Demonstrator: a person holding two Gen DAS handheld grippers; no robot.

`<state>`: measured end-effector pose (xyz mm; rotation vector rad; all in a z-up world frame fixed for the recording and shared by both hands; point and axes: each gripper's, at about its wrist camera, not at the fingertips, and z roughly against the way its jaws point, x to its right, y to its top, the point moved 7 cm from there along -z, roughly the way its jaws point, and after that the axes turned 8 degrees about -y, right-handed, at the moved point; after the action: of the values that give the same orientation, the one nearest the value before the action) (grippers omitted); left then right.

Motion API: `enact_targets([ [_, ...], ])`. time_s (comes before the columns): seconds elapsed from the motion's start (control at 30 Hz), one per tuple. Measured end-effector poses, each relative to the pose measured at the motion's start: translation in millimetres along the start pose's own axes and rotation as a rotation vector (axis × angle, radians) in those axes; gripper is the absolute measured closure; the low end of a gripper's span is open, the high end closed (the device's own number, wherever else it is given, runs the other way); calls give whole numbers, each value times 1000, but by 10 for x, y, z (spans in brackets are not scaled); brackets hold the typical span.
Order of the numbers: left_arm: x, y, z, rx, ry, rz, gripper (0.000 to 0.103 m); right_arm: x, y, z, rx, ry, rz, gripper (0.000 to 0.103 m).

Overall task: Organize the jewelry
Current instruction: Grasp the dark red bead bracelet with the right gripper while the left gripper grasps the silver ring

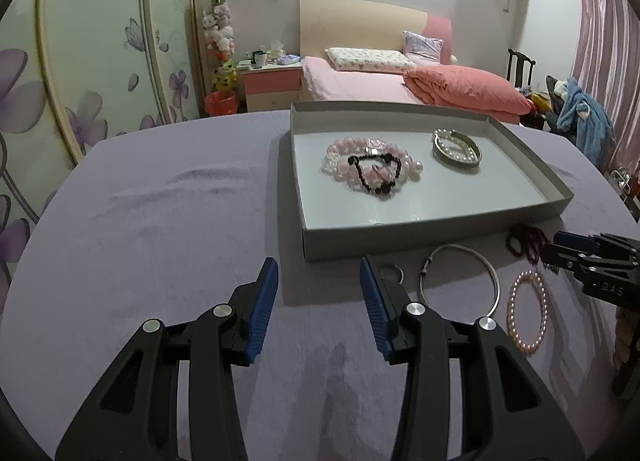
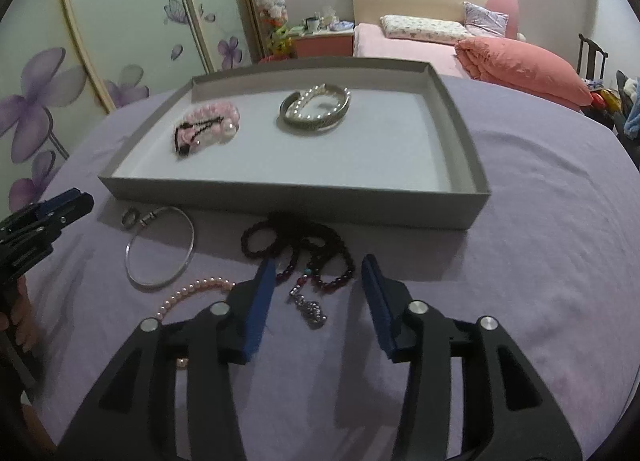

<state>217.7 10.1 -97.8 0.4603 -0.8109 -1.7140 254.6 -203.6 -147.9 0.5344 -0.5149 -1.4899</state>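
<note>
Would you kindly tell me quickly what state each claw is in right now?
Left claw: open, holding nothing, above bare purple cloth.
Right claw: open, holding nothing, over the dark bead necklace.

dim, soft light (fisheye-warped edges)

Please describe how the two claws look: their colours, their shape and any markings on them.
Both are the same design. The left claw and the right claw each have two black plastic arms with triangular cut-outs, round silver pivot pins, and flat blue ribbed pads on the inner faces. Seen from the left wrist, the right claw bears faint raised lettering on its side, too blurred to read surely. No cables show.
</note>
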Motion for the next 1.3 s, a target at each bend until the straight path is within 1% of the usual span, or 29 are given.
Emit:
enact_targets([
  [0.13,-11,-44,-24,-18,-3,-7,59,-51,53,-58,-3,-22,28,49],
  [0.23,11,-74,-37,-27,-5,-16,59,-100,82,-101,-7,-41,58,46],
  [0.37,57,-84,-47,-30,-9,-34,59,-152,123,-140,-4,-58,92,45],
  [0.4,70,-87,-50,-31,-11,-40,59,-169,131,-144,-1,-60,97,48],
  [0.43,82,-91,-53,-33,-13,-45,59,-183,132,-139,3,-55,102,57],
  [0.47,96,-94,-58,-34,-14,-51,59,-201,133,-132,7,-51,109,62],
  [0.53,128,-102,-73,-39,-17,-63,59,-220,122,-107,10,-50,120,84],
  [0.57,145,-106,-82,-42,-19,-70,59,-213,113,-96,10,-51,119,90],
  [0.67,190,-110,-101,-49,-24,-82,59,-129,80,-65,14,-66,96,90],
  [0.77,253,-111,-129,-61,-33,-105,59,95,62,-44,13,-115,26,94],
  [0.87,331,-128,-195,-88,-41,-128,59,257,53,-47,8,-124,-24,94],
  [0.97,383,-144,-249,-112,-50,-137,59,278,48,-45,10,-127,-22,93],
  [1.07,394,-163,-303,-139,-39,-148,60,316,35,-40,9,-126,-22,93],
  [1.2,428,-118,-366,-136,-23,-150,61,304,31,-34,9,-123,-25,93],
  [1.27,438,-89,-404,-136,-22,-143,64,308,30,-34,9,-124,-24,93],
  [1.3,450,-79,-421,-137,-24,-140,66,312,30,-33,9,-124,-24,93],
])
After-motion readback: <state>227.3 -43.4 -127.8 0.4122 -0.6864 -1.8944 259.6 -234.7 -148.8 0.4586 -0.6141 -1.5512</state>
